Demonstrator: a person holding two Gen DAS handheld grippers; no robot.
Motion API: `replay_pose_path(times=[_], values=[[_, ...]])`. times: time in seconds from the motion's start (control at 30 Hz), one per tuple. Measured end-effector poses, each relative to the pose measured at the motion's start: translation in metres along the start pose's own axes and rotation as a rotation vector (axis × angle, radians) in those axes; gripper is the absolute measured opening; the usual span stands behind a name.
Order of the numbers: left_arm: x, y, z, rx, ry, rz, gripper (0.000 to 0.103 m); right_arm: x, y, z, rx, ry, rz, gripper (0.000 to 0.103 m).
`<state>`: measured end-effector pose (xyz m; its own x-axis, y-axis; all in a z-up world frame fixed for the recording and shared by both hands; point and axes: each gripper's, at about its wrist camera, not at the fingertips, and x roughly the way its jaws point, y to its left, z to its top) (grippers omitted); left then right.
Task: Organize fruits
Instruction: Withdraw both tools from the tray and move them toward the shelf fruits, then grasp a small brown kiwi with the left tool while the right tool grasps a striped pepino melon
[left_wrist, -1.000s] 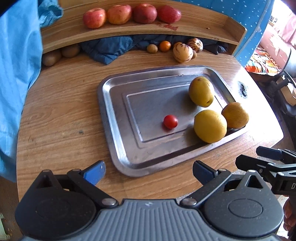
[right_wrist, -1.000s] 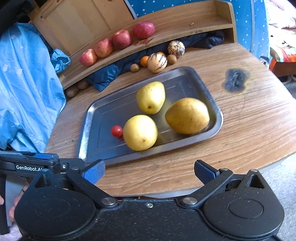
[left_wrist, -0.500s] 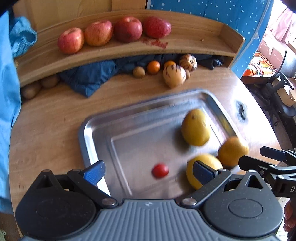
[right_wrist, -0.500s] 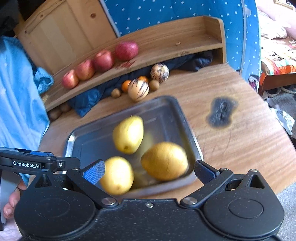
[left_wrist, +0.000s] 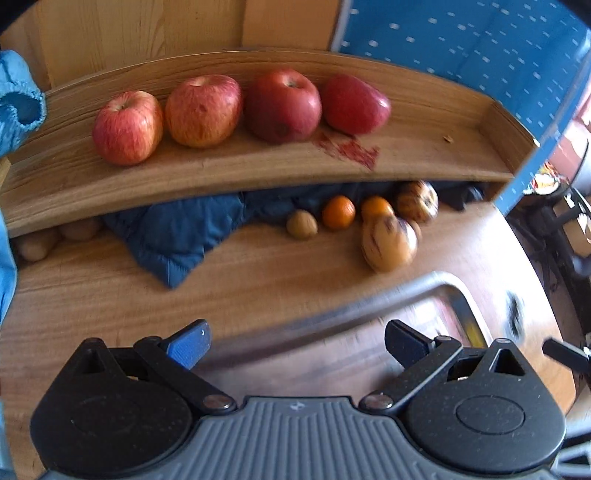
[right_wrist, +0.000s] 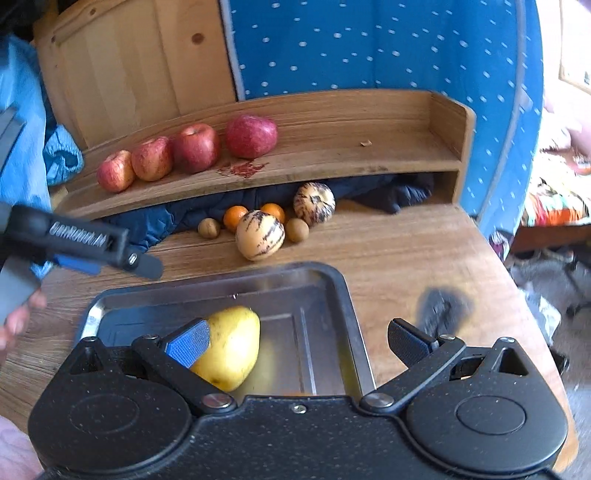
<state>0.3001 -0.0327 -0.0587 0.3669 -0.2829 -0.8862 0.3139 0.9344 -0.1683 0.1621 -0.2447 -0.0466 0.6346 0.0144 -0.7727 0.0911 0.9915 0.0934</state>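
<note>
Fruits sit in 3 places. On the wooden shelf (right_wrist: 332, 147) at the back, 4 red apples (left_wrist: 203, 110) stand in a row, touching one another, toward its left half; a red stain (left_wrist: 347, 149) marks the board just in front of the rightmost one. Under the shelf, on the wooden counter (right_wrist: 406, 251), lies a small cluster: 2 striped pepino melons (right_wrist: 260, 234), one in front and one behind to its right, 2 small oranges (right_wrist: 235, 216) between and behind them, and 2 small brown round fruits (right_wrist: 209, 228), one at each side of the front melon. A dark blue padded cloth (left_wrist: 177, 236) is bunched beneath the shelf to the left of the cluster.

Nearer the cameras, a steel tray (right_wrist: 343, 295) rests on the counter. In the right wrist view it holds 1 yellow pear (right_wrist: 232, 343), lying in the tray's left half and partly hidden behind the claw finger; the rest of the tray floor that shows is bare metal. In the left wrist view only the tray's blurred far rim and corner show.

Left claw (left_wrist: 295, 339) hangs over the tray's far edge, jaws spread wide, gripping nothing. Right claw (right_wrist: 295, 339) hovers above the tray's near right part, jaws equally wide apart and empty. The left tool also shows at the left of the right wrist view, above the counter.
</note>
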Motion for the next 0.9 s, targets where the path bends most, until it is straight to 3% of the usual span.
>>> replay_pose_path(times=[0.27,0.47,0.67,0.9], values=[[0.047,0.012,0.036,-0.012,-0.026,-0.013,0.102,0.039,0.019,0.02,-0.155,0.038,-0.036,0.102],[0.07,0.006,0.05,0.034,-0.021,-0.017,0.101,0.067,0.027,0.042,-0.194,0.07,-0.003,0.102],[0.08,-0.002,0.055,0.076,-0.048,-0.026,0.096,0.091,0.039,0.06,-0.243,0.076,-0.012,0.1],[0.085,0.003,0.062,0.075,-0.063,-0.054,0.083,0.111,0.056,0.071,-0.36,0.085,-0.006,0.093]])
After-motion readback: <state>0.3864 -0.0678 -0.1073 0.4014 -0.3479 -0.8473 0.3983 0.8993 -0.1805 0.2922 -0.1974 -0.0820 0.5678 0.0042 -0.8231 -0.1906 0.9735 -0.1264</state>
